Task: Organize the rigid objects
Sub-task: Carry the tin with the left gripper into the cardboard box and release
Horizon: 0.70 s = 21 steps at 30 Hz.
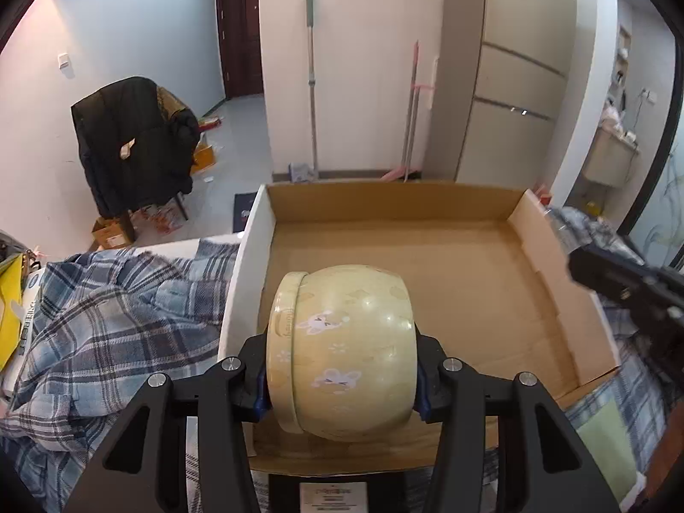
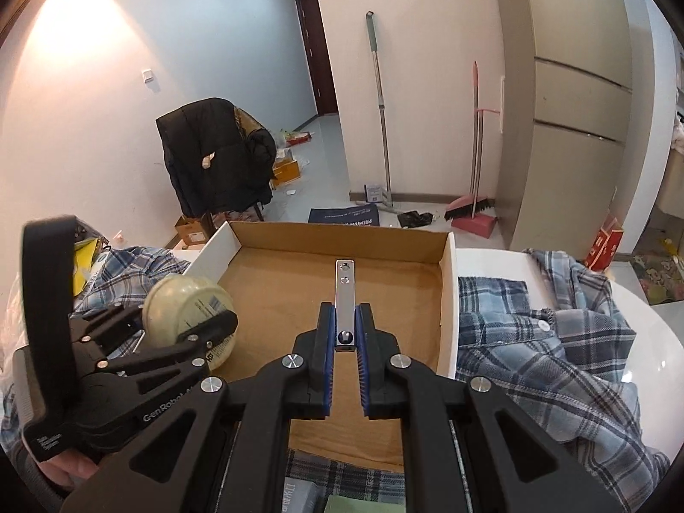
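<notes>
a lived-in home, fridge point(image 2: 573, 128), broom point(image 2: 472, 196), mop point(image 1: 312, 85), coat-draped chair point(image 1: 132, 145), hallway door point(image 1: 239, 38)

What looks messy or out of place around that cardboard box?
A plaid shirt lies crumpled against the open cardboard box on both sides, clothing among things being sorted. The cream jar, held by the left gripper, is tipped on its side. The box itself holds nothing yet and looks undamaged.

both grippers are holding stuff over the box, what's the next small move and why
Probably lower the left gripper and release its cream round tin onto the bare floor of the open cardboard box; the tin already hangs above it, the box looks empty, and the right gripper holds a metal strip.
</notes>
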Motion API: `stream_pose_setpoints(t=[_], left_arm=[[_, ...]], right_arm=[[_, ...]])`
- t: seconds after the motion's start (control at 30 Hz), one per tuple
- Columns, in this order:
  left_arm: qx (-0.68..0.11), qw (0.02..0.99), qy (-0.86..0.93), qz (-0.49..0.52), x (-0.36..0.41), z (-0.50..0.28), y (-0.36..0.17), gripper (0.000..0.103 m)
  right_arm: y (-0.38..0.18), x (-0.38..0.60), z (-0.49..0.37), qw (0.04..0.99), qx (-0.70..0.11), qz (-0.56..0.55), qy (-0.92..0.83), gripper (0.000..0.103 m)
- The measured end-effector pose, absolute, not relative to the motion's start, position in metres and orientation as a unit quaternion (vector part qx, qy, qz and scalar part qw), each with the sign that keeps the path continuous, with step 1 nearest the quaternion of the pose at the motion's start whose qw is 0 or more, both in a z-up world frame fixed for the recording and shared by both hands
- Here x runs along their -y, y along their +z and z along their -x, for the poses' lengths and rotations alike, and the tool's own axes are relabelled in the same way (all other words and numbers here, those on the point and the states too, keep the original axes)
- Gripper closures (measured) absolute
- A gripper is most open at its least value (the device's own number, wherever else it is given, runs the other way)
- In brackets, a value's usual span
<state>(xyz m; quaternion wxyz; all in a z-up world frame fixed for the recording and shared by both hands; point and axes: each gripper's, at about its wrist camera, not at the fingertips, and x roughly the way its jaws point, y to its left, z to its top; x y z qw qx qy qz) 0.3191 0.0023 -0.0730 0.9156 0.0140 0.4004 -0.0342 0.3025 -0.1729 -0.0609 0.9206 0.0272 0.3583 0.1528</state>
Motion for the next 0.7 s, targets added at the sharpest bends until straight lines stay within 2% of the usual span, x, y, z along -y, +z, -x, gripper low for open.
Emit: stream_pose_setpoints(t=[0.47, 0.5, 0.53, 0.57, 0.63, 0.7], left_arm=[[-0.449, 0.892, -0.054, -0.004, 0.002, -0.325, -0.082, 0.051], [-0.451, 0.891, -0.055, -0.003, 0.001, -0.325, -0.083, 0.047], [-0.447, 0.893, -0.056, 0.005, 0.000, -0.325, -0.082, 0.034], [-0.427, 0.902, -0.060, 0.015, -0.001, -0.320, -0.077, 0.025], [-0.376, 0.924, -0.059, 0.016, 0.000, -0.308, -0.061, 0.024], [-0.324, 0.944, -0.052, -0.004, 0.003, -0.293, -0.044, 0.015]], right_arm=[[-0.066, 0.187, -0.308, 0.909, -0.380, -0.058, 0.159, 0.095], [-0.067, 0.186, -0.308, 0.908, -0.383, -0.057, 0.161, 0.095], [-0.069, 0.185, -0.310, 0.907, -0.385, -0.055, 0.161, 0.095], [-0.070, 0.183, -0.310, 0.906, -0.387, -0.051, 0.161, 0.095], [-0.071, 0.181, -0.309, 0.905, -0.390, -0.047, 0.163, 0.095], [-0.074, 0.181, -0.310, 0.901, -0.402, -0.048, 0.159, 0.095]])
